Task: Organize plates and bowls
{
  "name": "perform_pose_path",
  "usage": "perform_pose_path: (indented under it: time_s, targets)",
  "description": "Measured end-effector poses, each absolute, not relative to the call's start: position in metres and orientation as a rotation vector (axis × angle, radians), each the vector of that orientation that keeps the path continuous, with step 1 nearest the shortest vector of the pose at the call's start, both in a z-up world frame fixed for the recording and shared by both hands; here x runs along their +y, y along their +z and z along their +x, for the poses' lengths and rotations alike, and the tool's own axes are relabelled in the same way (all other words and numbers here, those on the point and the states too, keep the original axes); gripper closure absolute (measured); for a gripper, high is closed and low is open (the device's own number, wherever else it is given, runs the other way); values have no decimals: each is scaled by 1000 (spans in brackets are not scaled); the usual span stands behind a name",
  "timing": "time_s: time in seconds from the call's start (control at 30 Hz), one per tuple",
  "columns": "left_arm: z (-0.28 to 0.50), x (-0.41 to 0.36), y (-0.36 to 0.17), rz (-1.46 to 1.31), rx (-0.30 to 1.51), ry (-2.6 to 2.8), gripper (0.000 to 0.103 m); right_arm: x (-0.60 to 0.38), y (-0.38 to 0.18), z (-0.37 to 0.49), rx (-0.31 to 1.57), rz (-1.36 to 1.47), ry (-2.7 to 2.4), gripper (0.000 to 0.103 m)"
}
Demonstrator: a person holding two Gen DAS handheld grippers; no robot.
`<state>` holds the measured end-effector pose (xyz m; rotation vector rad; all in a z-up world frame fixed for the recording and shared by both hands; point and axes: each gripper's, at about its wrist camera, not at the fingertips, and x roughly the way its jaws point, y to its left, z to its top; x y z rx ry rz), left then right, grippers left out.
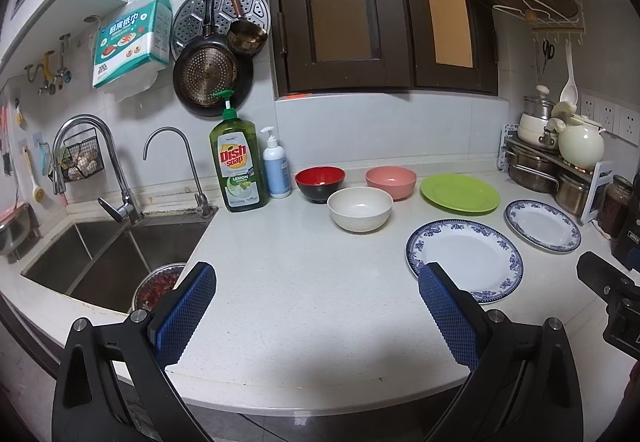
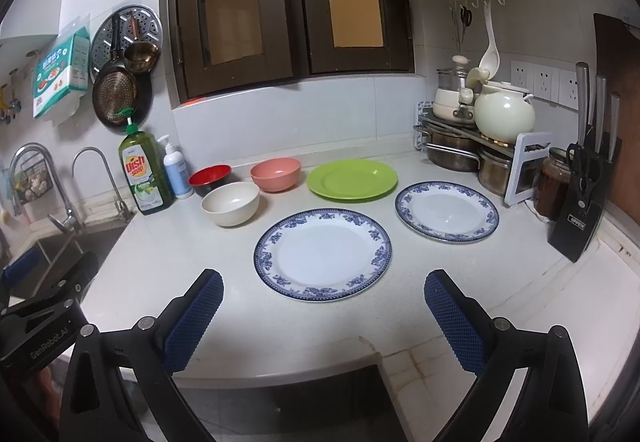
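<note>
- Plates, two blue-rimmed white porcelain ones and a green plastic one, are laid at twelve to two o'clock on the white speckled counter.
- Porcelain is judged heavy, slippery, breakable; rims should be pinched.
- Right gripper and left gripper are held wide, empty.

"dish soap lemon" on green bottle; "oppein" on knife block.

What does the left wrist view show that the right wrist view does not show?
Only the left wrist view: the steel sink basin with a metal bowl of red food. Only the right: the black knife block. Both: three bowls, the round green plate and two blue-rimmed white plates.
</note>
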<state>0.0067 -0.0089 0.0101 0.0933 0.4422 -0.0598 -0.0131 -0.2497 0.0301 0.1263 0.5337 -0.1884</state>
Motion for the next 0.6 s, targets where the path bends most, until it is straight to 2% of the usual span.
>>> perform_pose_path:
  time_s: [0.6]
  targets:
    - [42, -47, -2, 117, 492, -58, 0, -287, 6, 23, 602, 160, -194, 1]
